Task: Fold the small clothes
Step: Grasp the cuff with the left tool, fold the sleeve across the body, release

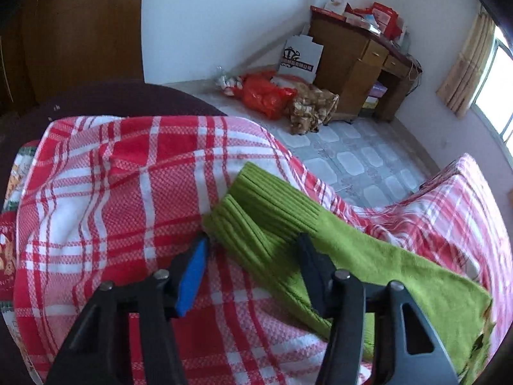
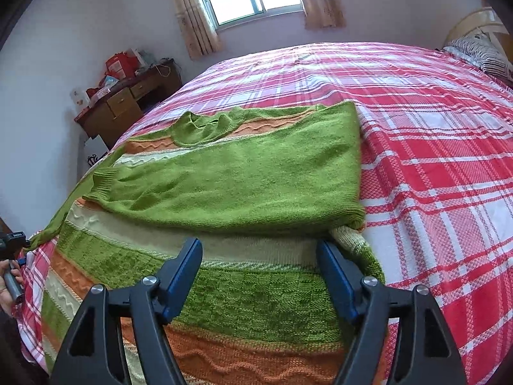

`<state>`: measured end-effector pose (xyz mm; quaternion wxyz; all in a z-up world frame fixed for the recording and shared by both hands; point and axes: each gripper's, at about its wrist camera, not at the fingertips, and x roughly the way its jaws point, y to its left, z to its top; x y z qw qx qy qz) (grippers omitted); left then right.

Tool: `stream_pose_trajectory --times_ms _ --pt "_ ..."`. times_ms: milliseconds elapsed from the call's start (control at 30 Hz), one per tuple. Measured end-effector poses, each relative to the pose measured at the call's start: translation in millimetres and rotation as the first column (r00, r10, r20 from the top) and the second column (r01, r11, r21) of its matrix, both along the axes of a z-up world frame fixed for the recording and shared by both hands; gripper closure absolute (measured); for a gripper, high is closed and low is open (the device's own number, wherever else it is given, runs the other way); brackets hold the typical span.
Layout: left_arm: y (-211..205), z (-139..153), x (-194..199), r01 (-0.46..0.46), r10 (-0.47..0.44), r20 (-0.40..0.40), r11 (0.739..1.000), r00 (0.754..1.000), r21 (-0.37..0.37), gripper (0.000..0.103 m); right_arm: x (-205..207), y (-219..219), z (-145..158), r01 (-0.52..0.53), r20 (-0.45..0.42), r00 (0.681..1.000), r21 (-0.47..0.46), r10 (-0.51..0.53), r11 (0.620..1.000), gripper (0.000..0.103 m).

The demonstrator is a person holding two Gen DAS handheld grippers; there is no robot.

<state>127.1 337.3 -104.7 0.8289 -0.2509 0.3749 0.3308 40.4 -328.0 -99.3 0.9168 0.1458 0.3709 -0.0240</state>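
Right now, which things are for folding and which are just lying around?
For the folding:
- green sweater
- its sleeve
- bed cover it lies on
- left tool, right tool

Just lying about:
- desk with boxes
- red bag on the floor
- striped pillow

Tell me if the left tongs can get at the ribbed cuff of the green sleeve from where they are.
Probably yes. The left tongs stand open with the ribbed cuff lying right at their tips on the plaid bedspread. Nothing lies over the cuff, and the right tongs are over the sweater's body, clear of it.
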Motion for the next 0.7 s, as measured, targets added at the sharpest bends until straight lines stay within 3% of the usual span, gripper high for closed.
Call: stream_pose_trajectory --times_ms 33,67,100,133,267,400,467,567,700 --pt "-0.2 1.4 0.6 -0.002 0.002 -0.001 1.0 1.0 0.019 0.062 0.0 -0.1 0.0 0.0 0.0 1.0 0.001 0.0 1.0 0.028" --pt "-2.3 3.9 0.7 0.003 -0.004 0.002 0.999 1.0 0.044 0.088 -0.1 -0.1 -0.1 0.001 0.0 1.0 0.002 -0.001 1.0 0.028" --pt "-3.2 5.5 1.7 0.039 -0.04 0.03 0.999 0.999 0.032 0.098 -0.2 0.1 -0.1 0.001 0.001 1.0 0.002 -0.001 1.0 0.028" --pt "-3.4 5.5 4.8 0.052 -0.053 0.038 0.998 0.998 0.022 0.097 -0.4 0.1 -0.2 0.001 0.001 1.0 0.002 -0.001 1.0 0.028" --pt "-13.9 14.6 15.7 0.081 -0.084 0.025 0.992 0.996 0.097 0.098 -0.3 0.1 -0.3 0.001 0.0 1.0 0.001 -0.001 1.0 0.028" --pt "-35.4 40.7 20.9 0.12 -0.135 0.087 0.979 0.987 0.163 0.098 -0.2 0.7 -0.4 0.001 0.001 1.0 -0.002 -0.001 1.0 0.028" --pt "-55.1 59.8 21.5 0.166 -0.195 0.139 0.966 0.971 0.199 0.098 -0.2 0.6 -0.4 0.001 0.001 1.0 0.0 -0.001 1.0 0.028" --pt "-104.1 88.9 22.1 0.256 -0.317 0.196 0.924 0.928 0.283 0.098 -0.2 0.6 -0.3 0.001 0.002 1.0 0.0 -0.001 1.0 0.028" --pt "-183.2 113.0 13.8 0.411 -0.509 0.236 0.836 0.828 0.363 0.098 -0.8 0.3 0.0 0.001 0.005 1.0 0.003 -0.001 1.0 0.028"
